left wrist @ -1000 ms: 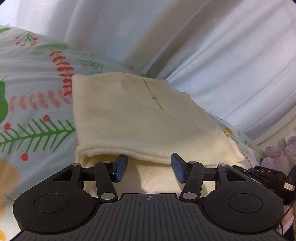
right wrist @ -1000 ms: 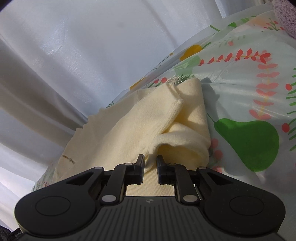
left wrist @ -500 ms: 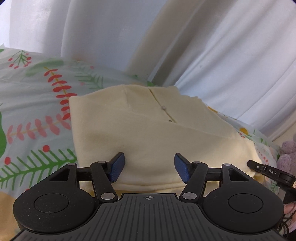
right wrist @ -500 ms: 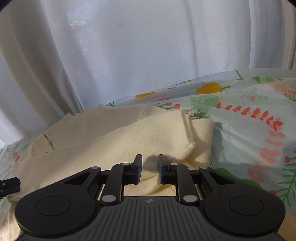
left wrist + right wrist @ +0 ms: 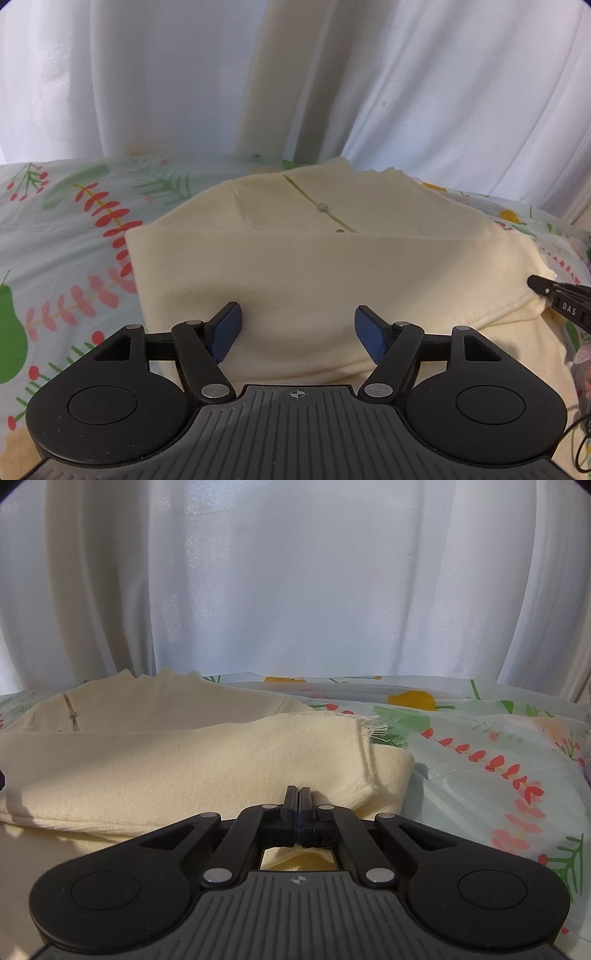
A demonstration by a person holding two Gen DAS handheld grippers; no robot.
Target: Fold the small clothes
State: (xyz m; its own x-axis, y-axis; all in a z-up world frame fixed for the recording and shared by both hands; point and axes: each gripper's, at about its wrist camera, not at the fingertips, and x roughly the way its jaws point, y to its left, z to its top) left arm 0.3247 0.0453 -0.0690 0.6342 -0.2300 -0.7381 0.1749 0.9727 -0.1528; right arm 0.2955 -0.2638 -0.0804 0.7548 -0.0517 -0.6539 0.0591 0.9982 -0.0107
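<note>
A cream garment [image 5: 314, 266] lies folded on the floral bed sheet [image 5: 74, 258], its button placket [image 5: 323, 206] towards the curtain. My left gripper [image 5: 297, 325] hovers over the near folded edge. Its jaws are opening, and the blue pads [image 5: 225, 328] stand wide apart with only flat cloth beneath them. In the right wrist view the same garment [image 5: 184, 760] shows a folded flap with a frayed corner [image 5: 373, 727]. My right gripper [image 5: 299, 794] is shut at the flap's near edge, fingers pressed together with no cloth visibly between them. Its tip [image 5: 533, 283] shows at the garment's right side.
White curtains [image 5: 184, 74] hang close behind the bed along its far edge. The patterned sheet [image 5: 480, 738] stretches bare to the right of the garment. A thin black cable [image 5: 580, 443] hangs at the right edge of the left wrist view.
The left gripper let the fold go, opened wider and drew back while rolling level. The right gripper rolled level and closed fully; the flap now lies flat on the garment.
</note>
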